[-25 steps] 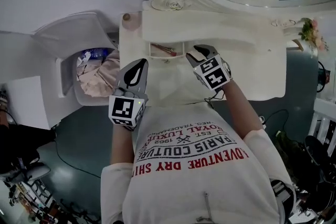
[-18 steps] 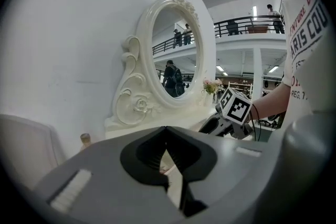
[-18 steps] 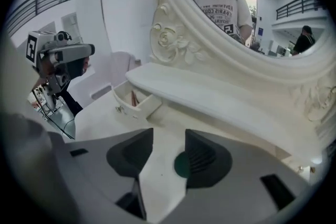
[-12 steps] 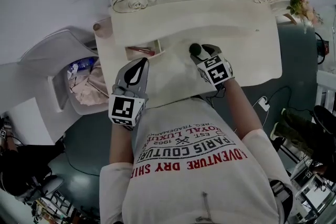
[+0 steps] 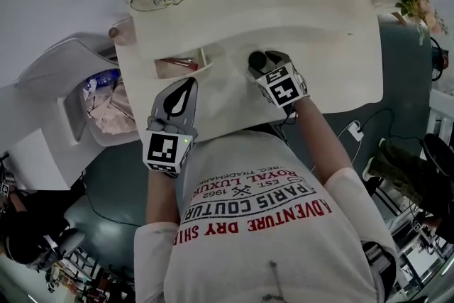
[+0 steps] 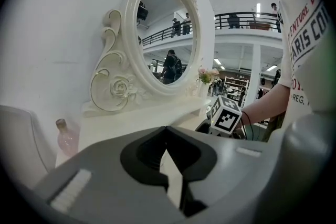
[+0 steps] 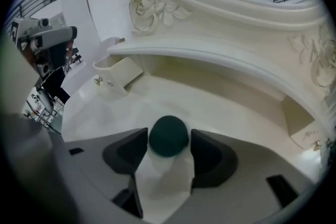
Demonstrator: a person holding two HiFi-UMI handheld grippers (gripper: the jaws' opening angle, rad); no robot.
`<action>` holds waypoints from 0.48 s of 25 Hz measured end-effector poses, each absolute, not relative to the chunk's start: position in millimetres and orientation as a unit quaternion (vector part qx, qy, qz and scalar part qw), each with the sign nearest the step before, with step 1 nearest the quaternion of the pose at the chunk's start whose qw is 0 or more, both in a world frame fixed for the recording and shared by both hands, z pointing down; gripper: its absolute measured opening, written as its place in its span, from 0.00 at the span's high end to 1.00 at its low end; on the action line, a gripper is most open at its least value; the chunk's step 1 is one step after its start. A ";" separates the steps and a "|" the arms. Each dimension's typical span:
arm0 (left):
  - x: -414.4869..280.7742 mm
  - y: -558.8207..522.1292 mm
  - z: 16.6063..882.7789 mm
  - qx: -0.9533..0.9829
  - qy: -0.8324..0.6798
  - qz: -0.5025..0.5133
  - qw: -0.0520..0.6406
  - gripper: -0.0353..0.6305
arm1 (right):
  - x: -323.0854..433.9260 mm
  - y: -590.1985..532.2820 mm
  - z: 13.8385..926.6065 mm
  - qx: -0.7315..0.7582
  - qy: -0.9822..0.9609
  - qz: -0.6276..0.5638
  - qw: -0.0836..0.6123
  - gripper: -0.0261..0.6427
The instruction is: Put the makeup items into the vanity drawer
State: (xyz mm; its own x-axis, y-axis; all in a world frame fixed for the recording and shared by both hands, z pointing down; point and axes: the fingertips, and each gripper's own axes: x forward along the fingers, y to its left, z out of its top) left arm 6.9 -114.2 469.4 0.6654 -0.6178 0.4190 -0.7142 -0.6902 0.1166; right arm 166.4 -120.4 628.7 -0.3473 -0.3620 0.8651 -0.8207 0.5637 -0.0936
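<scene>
**Right gripper lets go wide around dark round item, still outside drawer**

The right gripper (image 5: 265, 64) has dropped toward the vanity surface (image 5: 323, 46) since a second ago. Its jaws have just been opening and now stand wide apart. A dark green round makeup item (image 7: 168, 135) sits between them, low centre in the right gripper view. It rests on the surface and the pads are not squeezing it. I can't tell whether this is a release or an opening for a fresh grab.

The left gripper (image 5: 189, 84) has its jaws together at the tips with nothing in them. It hangs at the near edge of the surface, below the drawer, doing no work.

The small drawer (image 5: 205, 59) is pulled open at the upper left of the head view and something reddish already lies inside. The round item lies to the right of it, near but clearly apart.

For the task, this item isn't stowed yet. It probably needs a firm grip and then a short carry leftward over the drawer rim. Being round, it may roll if nudged.
</scene>
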 end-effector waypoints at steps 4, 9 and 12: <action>9.1 -114.5 474.3 0.900 -0.372 0.179 0.139 0.93 | 166.5 -122.8 632.0 0.368 -0.774 0.249 0.451 0.61; 14.2 -116.0 468.9 0.901 -0.376 0.172 0.131 0.93 | 177.3 -125.4 627.7 0.373 -0.771 0.236 0.458 0.76; 15.2 -116.9 463.3 0.903 -0.377 0.169 0.117 0.93 | 181.4 -129.1 619.2 0.381 -0.772 0.231 0.453 0.79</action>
